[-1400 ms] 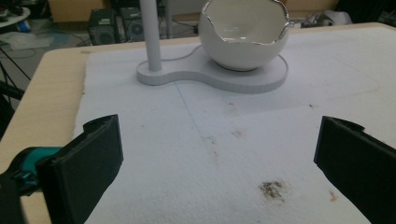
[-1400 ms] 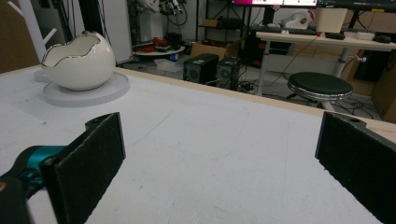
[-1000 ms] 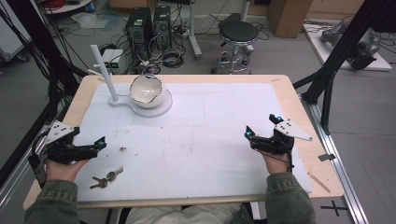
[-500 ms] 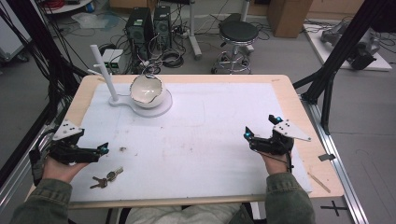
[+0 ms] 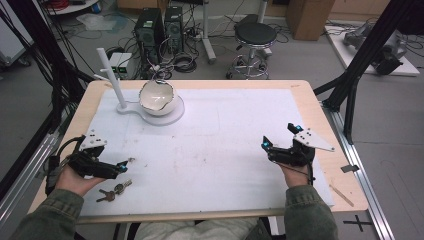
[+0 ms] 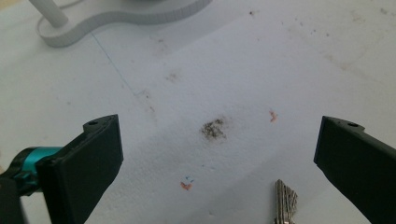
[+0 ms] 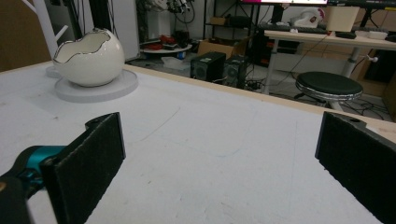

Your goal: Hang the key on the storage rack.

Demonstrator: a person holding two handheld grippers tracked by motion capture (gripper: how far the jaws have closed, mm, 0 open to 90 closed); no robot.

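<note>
High view: the left gripper point(image 5: 125, 163), held in the person's left hand point(image 5: 75, 177), hovers low over the near left part of the worktop point(image 5: 225, 150), just beyond the keys point(image 5: 114, 190). The keys lie flat on the white mat, near the worktop's near edge, just beside the left hand and apart from the gripper's fingers. In the left gripper view the fingers point(image 6: 88, 163) stand wide apart and hold nothing; the tip of one key point(image 6: 285, 200) shows at the bottom edge between them, closer to the right-hand finger, resting on the stained mat.

The right gripper point(image 5: 280, 138) is held in the right hand point(image 5: 295, 172), far from the keys on the opposite side of the worktop, just above the mat. Its fingers point(image 7: 91, 158) are likewise wide apart with nothing between them, pointing across the worktop toward the egg-shaped bowl point(image 7: 88, 58).

The bowl point(image 5: 156, 97) sits on a round white base point(image 5: 172, 114) at the far left of the worktop, well beyond the keys. A white post point(image 5: 112, 80) rises from the same base, to the bowl's left. Beyond the far edge, a black stool point(image 5: 255, 35) stands on the floor.
</note>
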